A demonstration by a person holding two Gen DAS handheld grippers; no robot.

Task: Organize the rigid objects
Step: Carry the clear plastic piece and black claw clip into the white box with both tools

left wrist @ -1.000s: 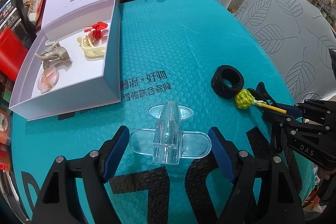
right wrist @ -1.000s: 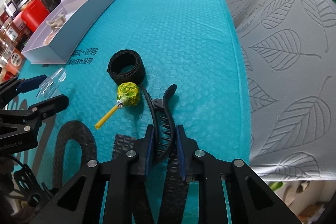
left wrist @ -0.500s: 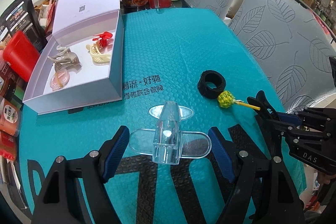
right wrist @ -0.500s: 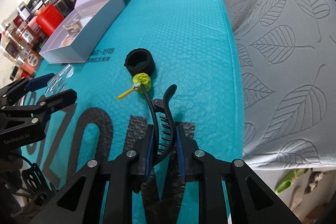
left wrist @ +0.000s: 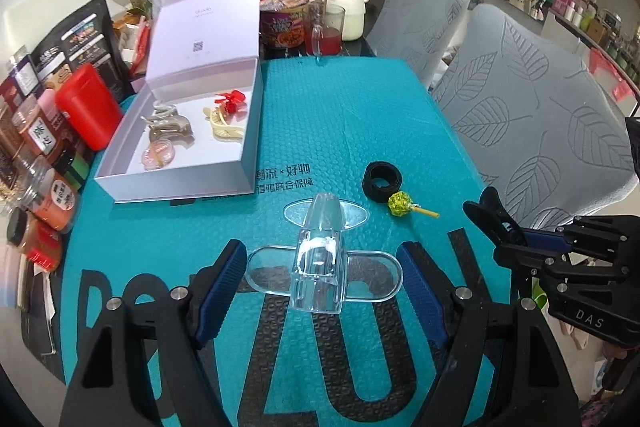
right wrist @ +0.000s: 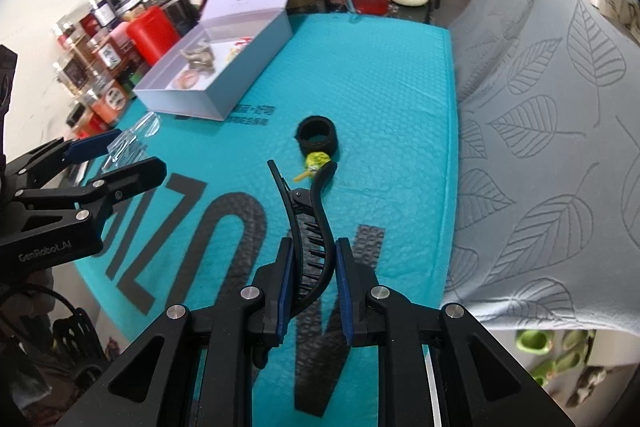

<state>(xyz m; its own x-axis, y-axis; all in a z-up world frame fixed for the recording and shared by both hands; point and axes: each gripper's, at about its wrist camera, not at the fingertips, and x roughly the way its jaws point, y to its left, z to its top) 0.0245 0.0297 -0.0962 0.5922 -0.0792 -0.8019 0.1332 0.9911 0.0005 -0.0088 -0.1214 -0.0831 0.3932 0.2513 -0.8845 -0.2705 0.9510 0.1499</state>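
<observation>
Two hair clips are in my fingers at once: the clear hair clip sits between the left gripper pads, which are clamped on its wide transparent wings, and the black hair clip is pinched edge-on in the right gripper, its fingers nearly together. Both clips hang above the teal mat on the table, near me, with the black one to the right of the clear one.

Farther out on the mat lie a black band roll and, touching it on its near side, a yellow-green lollipop. At the far left stands the open white box, lid up, already holding a grey clip, a cream clip, a red piece and a pink round case.

I judge the box to be the target for both clips. My worries: the clear clip is smooth and gripped only by the tips of its wings, so a tilt could let it swivel or slip out. The black clip is held low on its curved body, and its long free end could catch the box wall. Bringing both grippers in together risks them colliding over the box.
</observation>
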